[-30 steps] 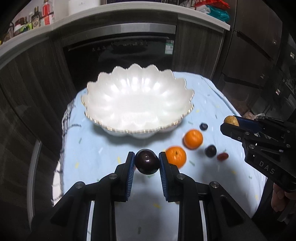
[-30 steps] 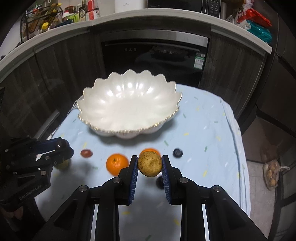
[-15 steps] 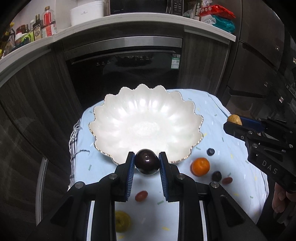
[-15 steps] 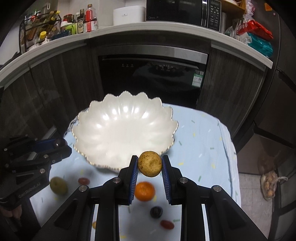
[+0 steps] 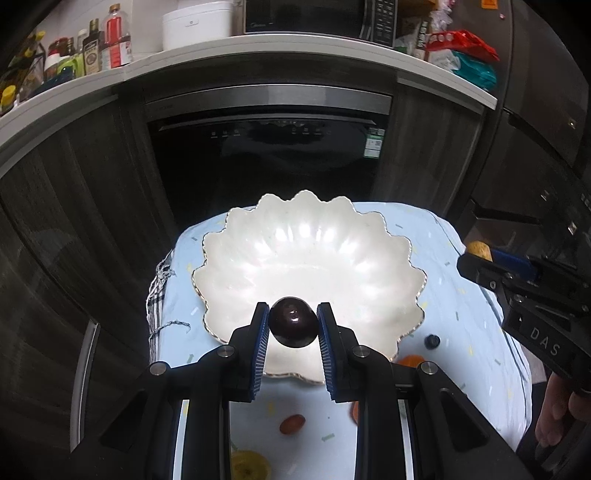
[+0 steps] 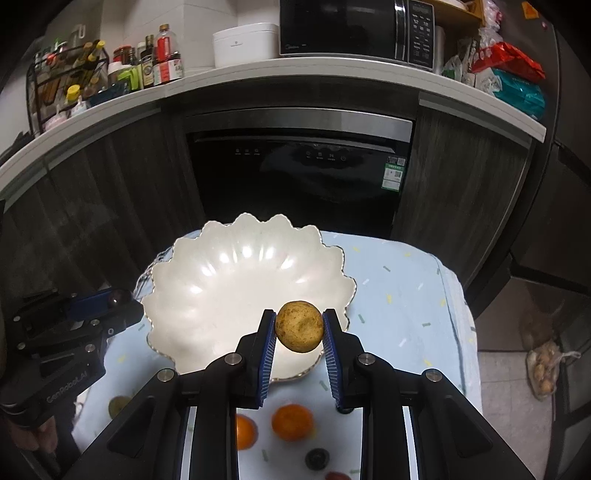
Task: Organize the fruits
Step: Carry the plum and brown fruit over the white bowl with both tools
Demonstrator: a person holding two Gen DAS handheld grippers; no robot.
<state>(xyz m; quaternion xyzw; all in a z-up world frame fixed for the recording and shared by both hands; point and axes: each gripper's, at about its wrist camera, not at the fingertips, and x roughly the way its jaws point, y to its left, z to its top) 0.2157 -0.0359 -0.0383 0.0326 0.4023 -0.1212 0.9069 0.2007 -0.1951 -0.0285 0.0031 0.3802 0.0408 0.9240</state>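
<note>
A white scalloped bowl [image 5: 306,258] [image 6: 229,288] stands empty on the pale blue tablecloth [image 5: 461,332] [image 6: 402,295]. My left gripper [image 5: 293,326] is shut on a dark plum [image 5: 293,326], held above the bowl's near rim. My right gripper [image 6: 299,331] is shut on a speckled yellow-brown fruit [image 6: 299,331], also over the near rim. Each gripper shows at the edge of the other's view. On the cloth below lie two oranges [image 6: 291,421], a blueberry [image 5: 431,341], a red fruit [image 5: 292,424], a dark fruit [image 6: 317,458] and a yellow-green fruit [image 5: 248,466].
Behind the table stands a black built-in appliance [image 6: 299,173] between dark wood cabinets. The counter above carries bottles [image 6: 162,61], a white box [image 6: 245,44], a microwave [image 6: 354,31] and bags. A bag of produce [image 6: 543,373] lies on the floor at right.
Both grippers rose and moved forward with their fruits, from above the loose fruit to over the bowl's near rim. The bowl now sits lower and nearer in both views.
</note>
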